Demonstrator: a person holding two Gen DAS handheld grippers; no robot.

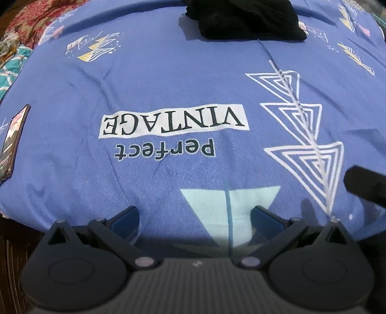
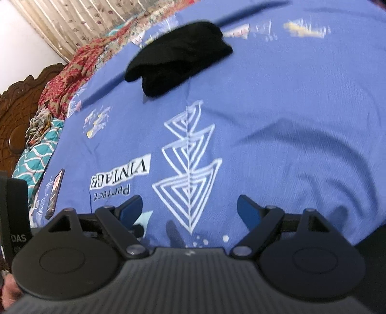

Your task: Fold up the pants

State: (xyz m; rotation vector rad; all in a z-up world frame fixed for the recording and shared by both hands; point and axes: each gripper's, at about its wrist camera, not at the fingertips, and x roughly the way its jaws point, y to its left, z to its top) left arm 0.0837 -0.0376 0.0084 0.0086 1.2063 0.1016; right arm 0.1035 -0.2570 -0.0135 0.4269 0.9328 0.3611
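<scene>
Well ahead of both sets of jaws, the crumpled black fabric pants (image 1: 243, 19) (image 2: 178, 60) lie on the blue printed bedsheet (image 1: 168, 79) (image 2: 289, 116). The left gripper (image 1: 194, 217) and right gripper (image 2: 189, 207) are spread wide, holding nothing (a dark phone (image 1: 13, 140) lies off to the left).

My left gripper (image 1: 194, 218) hovers low over the blue bedsheet (image 1: 168, 84), jaws spread wide with nothing between them. The black pants (image 1: 243, 18) lie bunched at the far edge, a phone (image 1: 13, 140) at my left.
</scene>
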